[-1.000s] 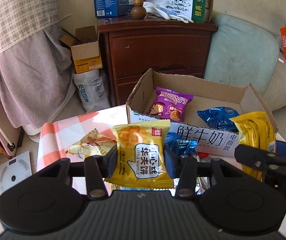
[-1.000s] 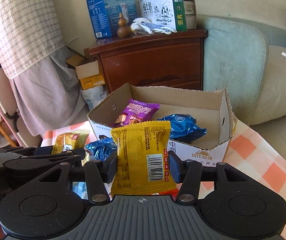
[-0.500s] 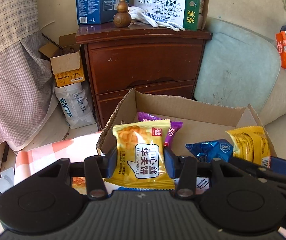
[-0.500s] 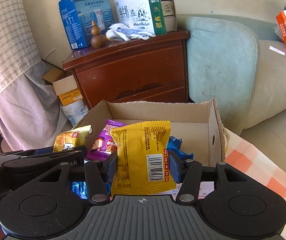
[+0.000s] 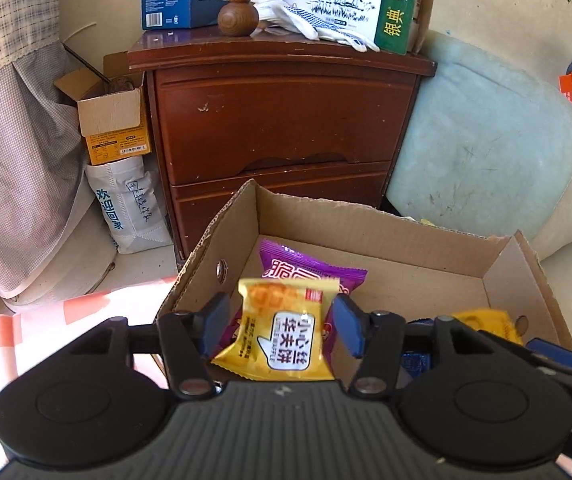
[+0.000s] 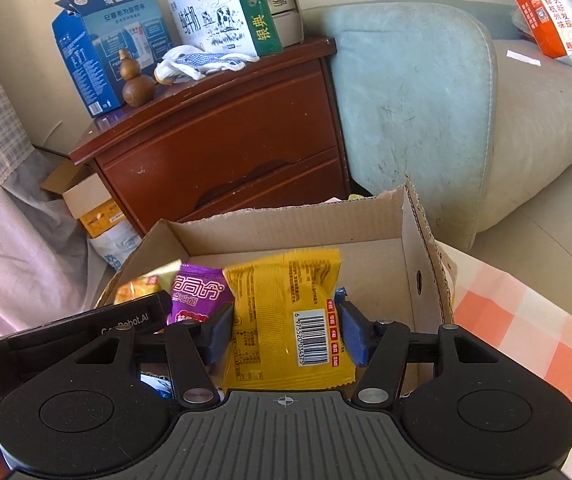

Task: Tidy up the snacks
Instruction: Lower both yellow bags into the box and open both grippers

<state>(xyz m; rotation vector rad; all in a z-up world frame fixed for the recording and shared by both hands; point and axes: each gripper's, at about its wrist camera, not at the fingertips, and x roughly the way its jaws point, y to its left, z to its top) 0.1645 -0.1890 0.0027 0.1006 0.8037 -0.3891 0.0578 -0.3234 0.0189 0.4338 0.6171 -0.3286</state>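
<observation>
Left gripper (image 5: pixel 282 322): jaws opening, pads now clear of the waffle packet (image 5: pixel 282 340), which tilts between them over the cardboard box (image 5: pixel 366 224); a second ago it was clamped above the checked tablecloth (image 5: pixel 86 312).
Right gripper (image 6: pixel 286 330): jaws opening, yellow packet (image 6: pixel 286 320) loose between them, now above the box beside the purple packet (image 6: pixel 198 292).

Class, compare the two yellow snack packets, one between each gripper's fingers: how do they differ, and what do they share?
The left gripper's packet shows its printed front with a white label; the right gripper's packet shows its back with a barcode. The left one tilts; the right one stands straighter. Both are yellow, sit over the cardboard box, and are being released as the jaws open.
</observation>
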